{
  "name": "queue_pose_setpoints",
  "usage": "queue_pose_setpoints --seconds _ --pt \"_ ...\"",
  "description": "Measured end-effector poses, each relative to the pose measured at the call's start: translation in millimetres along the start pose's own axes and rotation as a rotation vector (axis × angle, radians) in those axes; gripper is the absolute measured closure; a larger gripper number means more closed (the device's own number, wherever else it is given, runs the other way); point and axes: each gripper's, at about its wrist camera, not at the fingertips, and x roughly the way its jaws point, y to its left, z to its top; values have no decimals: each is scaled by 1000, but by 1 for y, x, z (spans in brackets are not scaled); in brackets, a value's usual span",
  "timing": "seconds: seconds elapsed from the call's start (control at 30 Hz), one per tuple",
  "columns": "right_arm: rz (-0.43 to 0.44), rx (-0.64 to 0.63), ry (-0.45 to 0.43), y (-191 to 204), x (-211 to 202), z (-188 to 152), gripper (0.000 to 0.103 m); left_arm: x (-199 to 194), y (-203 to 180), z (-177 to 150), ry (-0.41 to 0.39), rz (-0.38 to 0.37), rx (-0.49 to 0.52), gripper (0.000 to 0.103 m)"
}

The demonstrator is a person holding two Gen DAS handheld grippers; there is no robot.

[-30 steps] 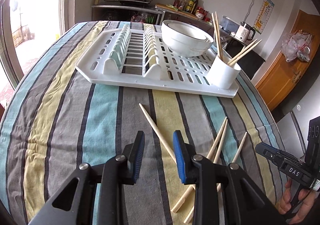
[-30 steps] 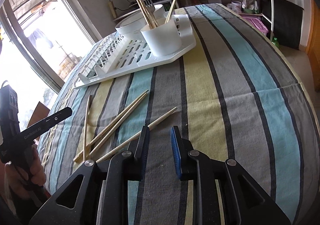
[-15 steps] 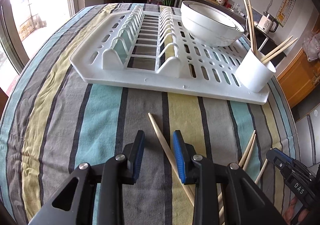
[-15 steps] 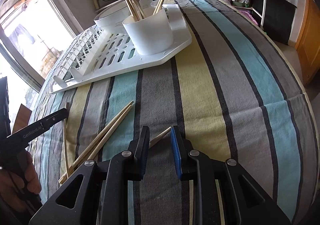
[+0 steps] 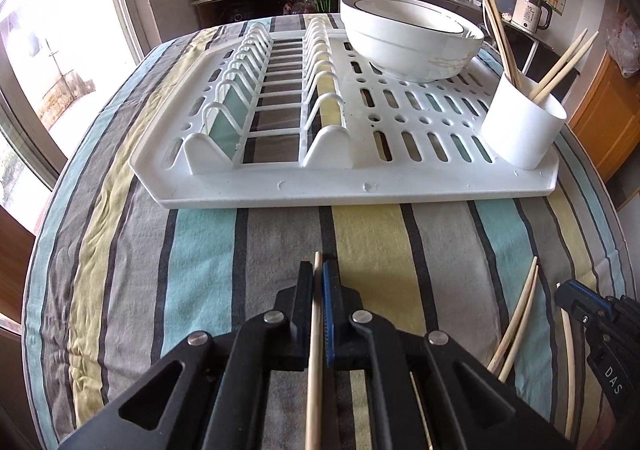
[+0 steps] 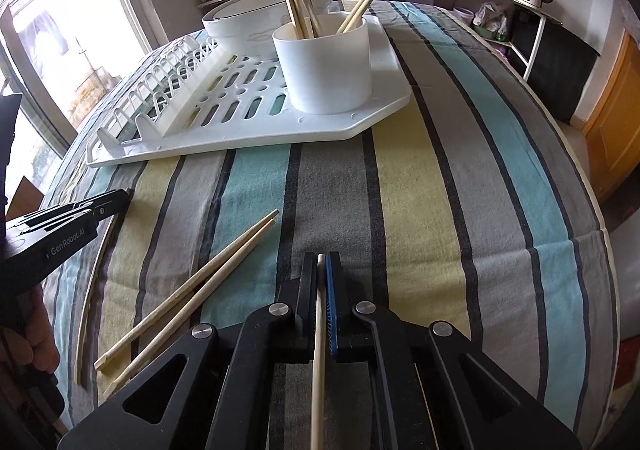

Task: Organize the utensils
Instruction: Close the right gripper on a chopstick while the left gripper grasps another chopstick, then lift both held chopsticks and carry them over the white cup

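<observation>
Chopsticks (image 5: 495, 15) in white cup (image 5: 520, 127); each claw clenched on one chopstick (image 5: 314, 338)

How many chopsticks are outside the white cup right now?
4. One chopstick in the left gripper, another chopstick in the right gripper, and a loose pair side by side on the striped cloth between them. More may be hidden under the grippers.

Both cameras sit low over the striped tablecloth (image 5: 200, 270), each tilted down along its own black fingers. The left view faces the rack (image 5: 360, 185) squarely from close by; the right sees it (image 6: 248, 137) obliquely from its cup (image 6: 324, 65) corner. Both show rack, cup (image 5: 520, 129) and bowl (image 5: 408, 45).
</observation>
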Motion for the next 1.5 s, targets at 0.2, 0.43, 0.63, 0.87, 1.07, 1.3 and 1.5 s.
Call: queue_pose_setpoints --seconds 0.2,0.43,0.63,0.87,1.07,1.3,1.5 --pt "63 7 -33 -7 -11 7 99 -14 4 0 -32 -92 -2 98" --pt "107 -9 -107 -8 -38 19 99 -49 7 5 -105 -140 13 98" --pt "138 -26 -193 -8 -73 28 99 -94 14 13 -208 -187 18 98" --pt "161 -43 -303 -9 -111 31 99 -133 21 15 -328 -239 20 98" --pt "169 -54 -355 -8 -124 27 99 -133 24 14 -447 -273 25 98" --pt "168 -53 -354 -9 -123 27 99 -94 27 15 -363 -308 -15 98" --pt "170 -54 -351 -10 -122 27 99 -99 27 13 -369 -327 -5 98"
